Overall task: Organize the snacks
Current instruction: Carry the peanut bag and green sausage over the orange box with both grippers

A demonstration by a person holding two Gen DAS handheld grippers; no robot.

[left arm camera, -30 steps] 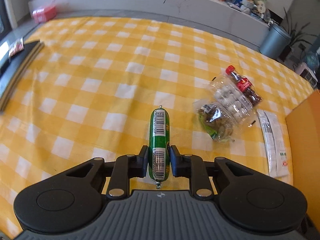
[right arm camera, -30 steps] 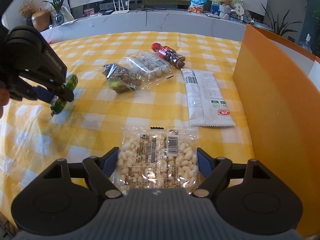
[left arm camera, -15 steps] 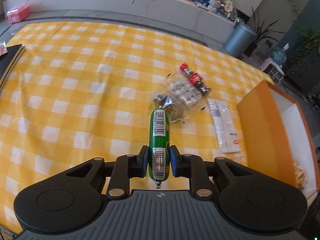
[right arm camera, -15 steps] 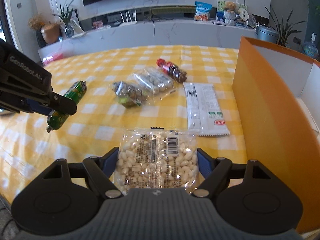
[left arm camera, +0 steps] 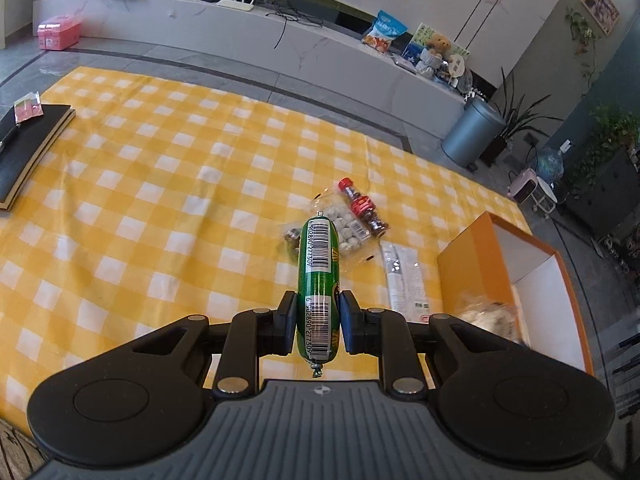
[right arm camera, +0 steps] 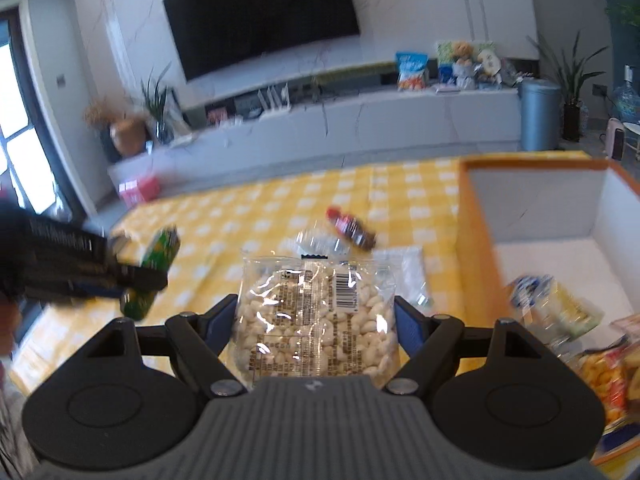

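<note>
Yellow-and-white checked cloth (left arm camera: 168, 184) covers the table, with a living room behind it. Nearest in the left wrist view, the left gripper (left arm camera: 318, 330) pinches a green sausage stick (left arm camera: 319, 276) by its lower end, so that the barcoded tube points away from the camera, above the cloth. In the right wrist view, the right gripper (right arm camera: 314, 320) has its blue pads pressed against both sides of a clear bag of white nuts (right arm camera: 316, 316), held up off the table. Beyond these, loose snacks lie together on the cloth: a clear pack of pale round sweets (left arm camera: 348, 232), a small red-capped bottle (left arm camera: 364, 208) just beside it, and a long white packet (left arm camera: 404, 276) nearer the box. An orange box with a white inside (right arm camera: 560, 216) stands open at the right, and several snack packets (right arm camera: 560, 312) lie in it. A black notebook (left arm camera: 28, 152) sits at the far left edge. Farther back are a white marble bench (left arm camera: 240, 40), a grey bin (left arm camera: 472, 132) and a wall-mounted television (right arm camera: 260, 12).
</note>
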